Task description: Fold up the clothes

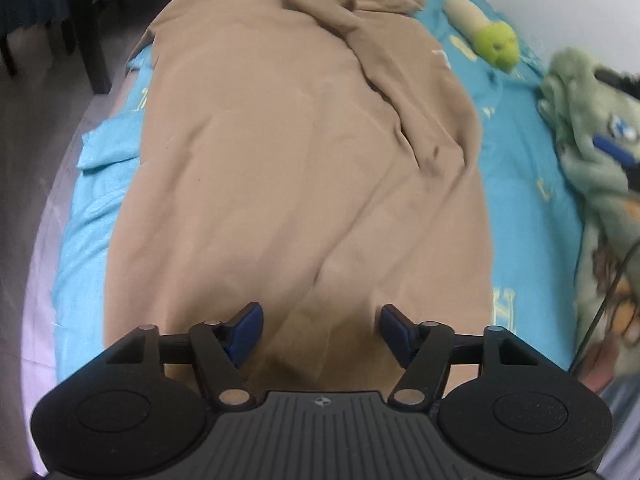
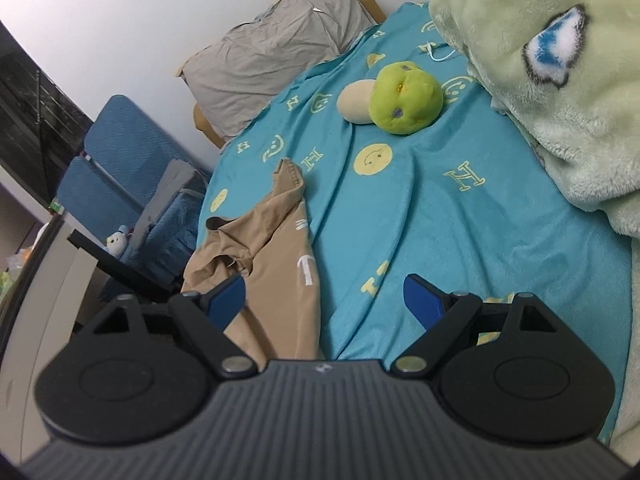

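The tan garment [image 1: 288, 152] lies spread lengthwise on the bed's turquoise sheet [image 1: 516, 216], running from the left gripper [image 1: 322, 326] toward 12 o'clock. Its near edge passes under and between the blue pads [image 1: 248, 326]; whether they touch the cloth cannot be told. A bunched fold runs from 12 o'clock down toward 2 o'clock across the fabric.

From the right gripper [image 2: 324, 300], the same garment sits at 10 to 11 o'clock, its crumpled end just beyond the left-hand pad [image 2: 228, 298]; the gap between the pads lies over both cloth and bare sheet.

The left wrist view alone shows the garment's full length and the floor along the bed's edge at 9 o'clock. The right wrist view alone shows a grey pillow [image 2: 272, 52] at 11 o'clock, a blue chair [image 2: 120, 160] at 10 o'clock, and the smiley and letter print on the sheet. Both show a green and cream plush toy [image 2: 400, 98] and a pale green fleece blanket [image 2: 560, 92] at 1 to 3 o'clock.

Left jaws: parted moderately, nothing clamped. Right jaws: wide apart, holding nothing.
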Demonstrator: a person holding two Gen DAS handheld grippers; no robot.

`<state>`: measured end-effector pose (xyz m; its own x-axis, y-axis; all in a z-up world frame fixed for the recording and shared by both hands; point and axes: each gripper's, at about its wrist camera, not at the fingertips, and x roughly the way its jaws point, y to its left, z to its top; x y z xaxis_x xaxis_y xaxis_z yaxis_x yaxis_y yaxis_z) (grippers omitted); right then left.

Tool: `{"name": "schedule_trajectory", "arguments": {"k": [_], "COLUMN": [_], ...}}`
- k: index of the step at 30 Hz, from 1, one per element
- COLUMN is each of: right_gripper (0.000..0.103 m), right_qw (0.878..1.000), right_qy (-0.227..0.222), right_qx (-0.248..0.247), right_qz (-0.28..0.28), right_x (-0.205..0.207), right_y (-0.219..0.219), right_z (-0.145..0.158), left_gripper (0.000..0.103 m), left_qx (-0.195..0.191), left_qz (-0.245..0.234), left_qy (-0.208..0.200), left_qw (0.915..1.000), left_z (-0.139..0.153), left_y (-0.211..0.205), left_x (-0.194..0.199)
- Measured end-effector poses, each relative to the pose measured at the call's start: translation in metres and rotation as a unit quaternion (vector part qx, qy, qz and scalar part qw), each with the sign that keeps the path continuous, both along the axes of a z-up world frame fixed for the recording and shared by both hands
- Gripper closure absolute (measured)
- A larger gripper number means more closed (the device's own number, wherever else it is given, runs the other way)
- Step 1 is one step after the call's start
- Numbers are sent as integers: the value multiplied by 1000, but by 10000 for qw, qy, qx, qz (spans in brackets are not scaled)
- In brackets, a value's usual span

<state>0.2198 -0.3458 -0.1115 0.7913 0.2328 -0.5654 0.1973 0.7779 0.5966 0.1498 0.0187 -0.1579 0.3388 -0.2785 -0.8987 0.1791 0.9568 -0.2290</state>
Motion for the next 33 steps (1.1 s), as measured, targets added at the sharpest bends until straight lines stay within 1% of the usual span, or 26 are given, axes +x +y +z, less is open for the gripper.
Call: {"name": "schedule_trajectory", "arguments": {"k": [2,4,5,6,7,8,9,10,11,12,13,14,15,16,18,19,22,23,24,25,26,27,28,30,32,33], "right_gripper": [16,16,16,16,16,16,16,16,16,16,16,16,16,16,16,16,16,16,16,16,16,16,16,17,20,20], "right_qw": [10000,9999,9998,9997,9996,9995,9995,9995,9995,9995,9996,9996,9997,9997,9998,9997,9990,9983,9974,9962,9947,9932,9916,9883,9852,9837], "right_qy": [9,18,30,49,64,72,78,86,98,108,117,121,121,118,103,102,107,106,105,137,203,251,282,352,511,613], "right_qx": [-20,-26,-33,-39,-32,-19,-28,-63,-101,-106,-86,-50,1,47,80,77,-17,-65,-114,-142,-151,-156,-156,-170,-133,-80], "right_qz": [47,138,195,243,279,299,311,311,300,280,258,235,210,185,169,187,440,571,702,842,992,1128,1251,1477,1633,1686], "right_x": [-4,-7,-7,-7,-7,-7,-7,-7,-8,-9,-9,-10,-9,-9,-8,-7,-6,-5,-5,-5,-4,-5,-7,-12,-21,-26], "right_y": [3,6,8,10,12,13,14,15,15,14,13,11,9,7,6,7,15,19,23,28,34,40,46,56,64,66], "right_z": [0,0,-1,-1,-1,-2,-2,-2,-2,-3,-3,-4,-4,-5,-5,-5,-8,-9,-11,-13,-16,-19,-21,-27,-35,-38], "left_gripper": [37,38,49,67,76,88,90,91,92,93,93,94,93,93,93,93,91,86,73,65,52,44,41,25,20,20], "left_qx": [71,61,41,-49,-154,-258,-465,-841,-1248,-1560,-1848,-1978,-1932,-1718,-1102,-880,-758,-744,-731,-728,-736,-747,-700,-480,-453,-539], "left_qz": [-243,-354,-309,-204,-90,25,222,524,844,1153,1457,1637,1673,1601,1336,1243,1019,931,822,705,610,519,445,431,661,806], "left_qy": [-247,-252,-150,-121,-115,-108,-60,88,256,478,711,922,1073,1132,980,898,874,824,741,655,518,368,150,-425,-897,-973], "left_qw": [9994,9990,9994,9997,9998,9996,9987,9950,9883,9798,9693,9621,9608,9654,9800,9842,9880,9895,9912,9927,9941,9952,9964,9970,9927,9905], "left_z": [4,1,-2,-1,0,2,5,8,10,11,11,9,7,5,5,6,8,10,13,16,21,25,30,40,46,46], "left_y": [-1,-5,-5,-4,-3,-1,2,8,16,24,32,37,38,36,29,26,18,15,13,11,11,12,13,9,16,21], "left_x": [-8,-10,-9,-8,-8,-8,-9,-14,-19,-24,-29,-35,-39,-42,-42,-42,-44,-46,-48,-50,-52,-54,-55,-68,-77,-80]}}
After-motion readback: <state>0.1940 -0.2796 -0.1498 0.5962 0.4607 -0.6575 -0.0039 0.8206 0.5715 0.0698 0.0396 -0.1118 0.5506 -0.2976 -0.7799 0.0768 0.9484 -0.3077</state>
